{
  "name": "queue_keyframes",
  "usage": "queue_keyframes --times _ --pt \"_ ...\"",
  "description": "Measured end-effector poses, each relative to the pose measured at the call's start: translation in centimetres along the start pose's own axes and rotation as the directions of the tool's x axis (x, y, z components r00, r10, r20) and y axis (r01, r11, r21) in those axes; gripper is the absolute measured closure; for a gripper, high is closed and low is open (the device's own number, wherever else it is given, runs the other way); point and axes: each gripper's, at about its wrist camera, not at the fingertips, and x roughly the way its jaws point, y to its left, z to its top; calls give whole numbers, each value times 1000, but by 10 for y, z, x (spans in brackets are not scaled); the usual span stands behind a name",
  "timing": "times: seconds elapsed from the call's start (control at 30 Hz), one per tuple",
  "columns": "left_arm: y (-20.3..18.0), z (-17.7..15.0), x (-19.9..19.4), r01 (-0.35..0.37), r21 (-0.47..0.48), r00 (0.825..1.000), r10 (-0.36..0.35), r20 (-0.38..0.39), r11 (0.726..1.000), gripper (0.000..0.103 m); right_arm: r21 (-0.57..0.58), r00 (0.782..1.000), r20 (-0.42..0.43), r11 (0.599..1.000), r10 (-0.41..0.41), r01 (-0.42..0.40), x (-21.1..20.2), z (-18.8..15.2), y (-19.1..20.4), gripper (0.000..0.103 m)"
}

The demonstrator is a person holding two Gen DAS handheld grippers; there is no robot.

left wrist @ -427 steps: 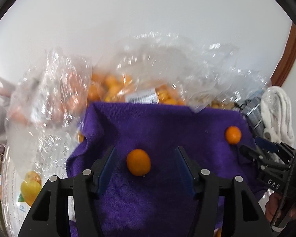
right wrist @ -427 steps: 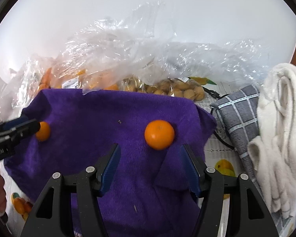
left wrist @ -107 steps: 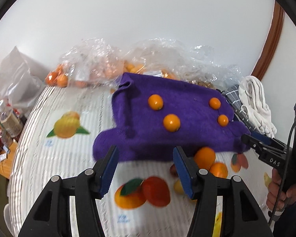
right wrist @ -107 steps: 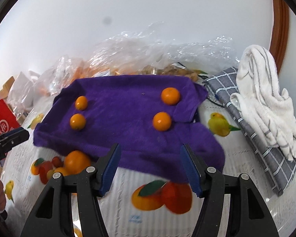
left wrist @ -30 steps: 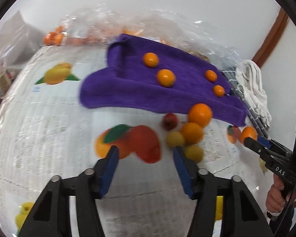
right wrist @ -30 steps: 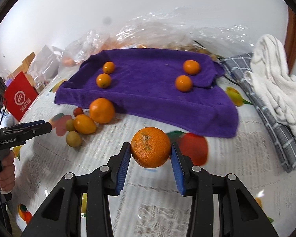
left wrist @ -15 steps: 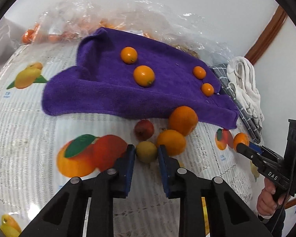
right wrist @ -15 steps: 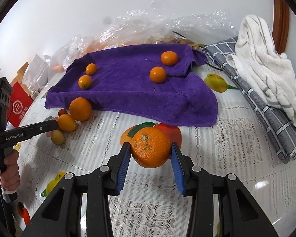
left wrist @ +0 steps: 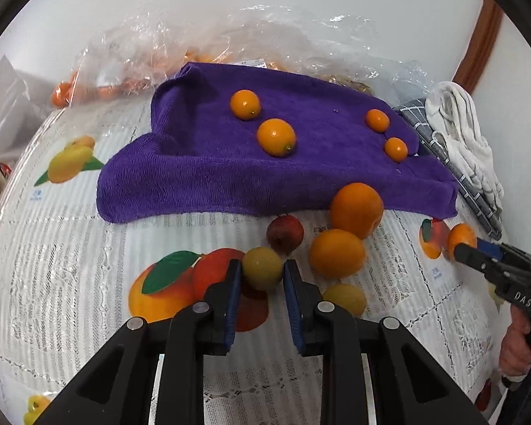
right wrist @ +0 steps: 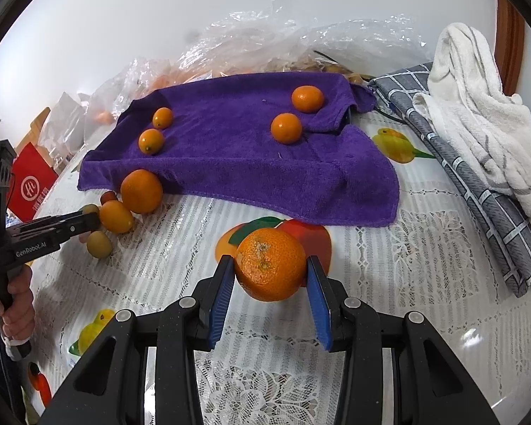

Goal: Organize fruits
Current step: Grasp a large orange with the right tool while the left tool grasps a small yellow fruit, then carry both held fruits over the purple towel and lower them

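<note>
My left gripper (left wrist: 262,274) is shut on a small yellow-green fruit (left wrist: 262,265) that rests on the tablecloth in a loose pile. Around it lie a red fruit (left wrist: 285,234), two oranges (left wrist: 337,253) and a yellow fruit (left wrist: 345,298). My right gripper (right wrist: 270,272) is shut on a mandarin (right wrist: 269,264), held just above the cloth near the front. Behind both lies a purple towel (right wrist: 230,156) carrying several small oranges (right wrist: 286,127). The right wrist view shows the left gripper (right wrist: 86,221) at the pile on the left.
Clear plastic bags of fruit (left wrist: 166,60) line the back wall. A grey checked cloth (right wrist: 478,177) and a white towel (right wrist: 478,81) lie at the right. A red box (right wrist: 30,184) stands at the far left. A hand (right wrist: 16,304) holds the left gripper.
The left gripper, open a second ago, has come in on the pile and shut on the yellow-green fruit. The right gripper still holds the mandarin and has drifted a little lower.
</note>
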Motion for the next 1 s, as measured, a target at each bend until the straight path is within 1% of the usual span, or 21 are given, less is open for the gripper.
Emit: queue_keyframes --times 0.13,0.33,0.53,0.67,0.87,1.0 --pt "3 4 -11 15 -14 1000 -14 26 1000 80 -4 1000 5 1000 -13 13 -4 3 1 62" --pt "3 18 -36 1 2 996 -1 89 1000 80 -7 999 34 999 -34 34 -16 13 3 62" --pt "7 37 -49 -7 -14 992 8 125 1000 80 -4 997 59 999 -48 48 -26 29 5 62" --pt "10 50 -53 -8 -26 989 12 148 1000 80 2 995 77 998 -58 58 -30 40 4 62" --pt "11 68 -51 -25 -30 986 29 162 999 80 13 993 95 997 -73 72 -28 55 1 62" --pt "12 79 -48 -21 -36 985 27 168 999 80 16 992 102 997 -76 75 -24 63 1 62"
